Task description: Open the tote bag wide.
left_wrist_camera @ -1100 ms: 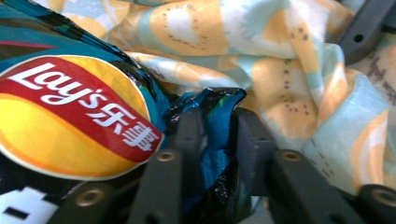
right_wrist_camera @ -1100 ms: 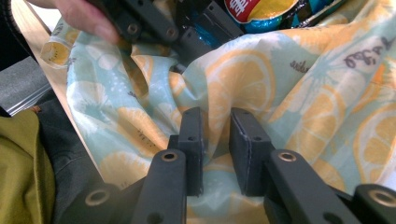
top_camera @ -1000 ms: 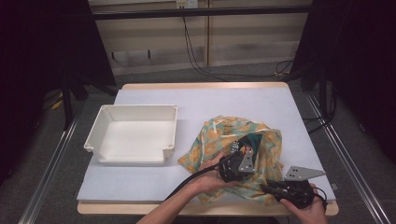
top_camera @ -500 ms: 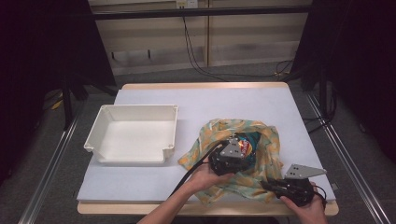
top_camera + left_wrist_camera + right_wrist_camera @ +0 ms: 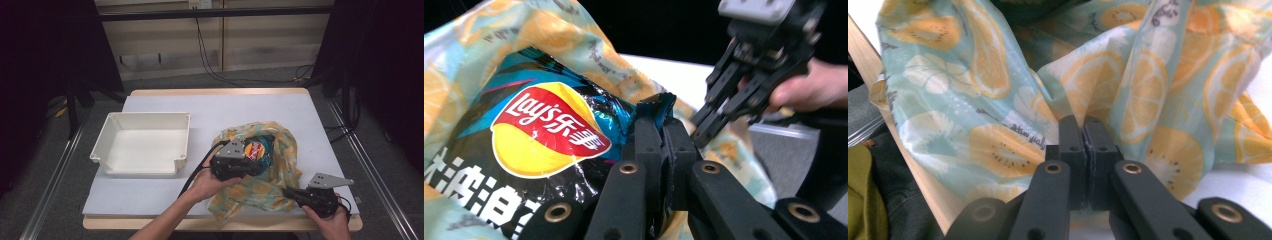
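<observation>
left gripper point(image 5: 248, 161) clenched on chip bag point(image 5: 544, 145) corner at frame centre; right gripper point(image 5: 291, 194), lower right, pinching fruit-print bag point(image 5: 998, 100); jaws just closed.

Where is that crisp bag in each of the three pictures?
High view: the crisp bag lies right of centre, inside the fruit-print bag, just past the left tongs.
Left gripper view: it covers the left and centre, its edge pinched in the tongs.
Right gripper view: I cannot make it out; the right tongs pinch fruit-print fabric.
Shared landmark: the fruit-print bag.
</observation>
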Action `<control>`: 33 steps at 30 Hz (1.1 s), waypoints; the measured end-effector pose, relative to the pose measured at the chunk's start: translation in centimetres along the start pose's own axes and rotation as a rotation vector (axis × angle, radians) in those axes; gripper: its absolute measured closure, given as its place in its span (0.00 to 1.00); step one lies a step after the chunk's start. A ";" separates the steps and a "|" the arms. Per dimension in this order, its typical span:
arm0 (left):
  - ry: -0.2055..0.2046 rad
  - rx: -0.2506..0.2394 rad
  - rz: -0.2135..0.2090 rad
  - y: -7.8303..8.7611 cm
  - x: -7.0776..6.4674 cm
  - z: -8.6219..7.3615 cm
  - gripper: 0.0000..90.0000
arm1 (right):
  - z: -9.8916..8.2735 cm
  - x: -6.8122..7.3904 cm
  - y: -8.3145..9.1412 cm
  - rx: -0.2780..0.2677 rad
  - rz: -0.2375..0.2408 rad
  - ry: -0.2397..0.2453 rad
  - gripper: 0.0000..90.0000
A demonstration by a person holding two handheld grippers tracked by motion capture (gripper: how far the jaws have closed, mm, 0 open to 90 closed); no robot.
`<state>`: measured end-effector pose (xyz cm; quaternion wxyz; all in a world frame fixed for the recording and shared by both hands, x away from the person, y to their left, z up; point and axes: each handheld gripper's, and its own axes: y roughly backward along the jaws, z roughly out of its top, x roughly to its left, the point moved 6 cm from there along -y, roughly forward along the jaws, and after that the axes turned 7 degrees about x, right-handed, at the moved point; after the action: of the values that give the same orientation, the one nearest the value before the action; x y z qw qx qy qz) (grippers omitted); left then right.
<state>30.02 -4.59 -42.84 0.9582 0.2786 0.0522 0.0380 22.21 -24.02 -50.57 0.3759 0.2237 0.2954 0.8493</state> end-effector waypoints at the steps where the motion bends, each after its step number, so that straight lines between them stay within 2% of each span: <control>1: 0.003 -0.009 0.003 0.4 0.1 0.1 0.97 | 0.0 0.0 0.0 0.000 -0.004 0.002 0.99; 8: 0.036 -0.097 0.009 2.9 0.5 1.0 0.98 | -0.3 -0.4 -0.1 0.018 -0.003 -0.006 1.00; 11: 0.035 -0.092 0.008 2.7 0.3 0.8 0.98 | -0.2 -0.4 0.1 0.019 -0.007 -0.009 0.86; 14: 0.021 -0.075 0.017 2.3 0.1 0.8 0.98 | 0.8 0.1 1.0 -0.019 -0.004 0.004 0.75; 16: 0.023 -0.069 0.007 2.1 0.0 0.8 0.98 | 1.7 0.4 1.7 -0.052 0.009 0.015 0.68; 18: 0.020 -0.061 -0.001 2.0 0.0 0.6 0.98 | 2.7 0.7 2.2 -0.071 0.011 0.025 0.63; 20: 0.022 -0.055 -0.001 1.8 0.0 0.5 0.98 | 3.7 0.6 2.6 -0.094 0.013 0.041 0.62; 22: 0.024 -0.039 0.008 1.7 0.1 0.3 0.98 | 4.9 0.1 2.9 -0.121 0.009 0.047 0.61; 26: 0.021 -0.042 -0.001 1.6 0.0 0.3 0.98 | 7.6 -1.7 2.8 -0.178 0.013 0.047 0.61; 28: 0.018 -0.041 -0.012 1.5 0.0 0.1 0.98 | 8.9 -2.6 2.5 -0.182 -0.014 0.059 0.59; 33: 0.018 -0.025 -0.026 1.3 -0.1 -0.1 0.98 | 11.8 -5.0 1.7 -0.183 -0.049 0.037 0.58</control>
<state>29.82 -3.46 -42.25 0.9616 0.2653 0.0640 0.0286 31.59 -24.85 -41.70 0.4097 0.1654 0.2289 0.8674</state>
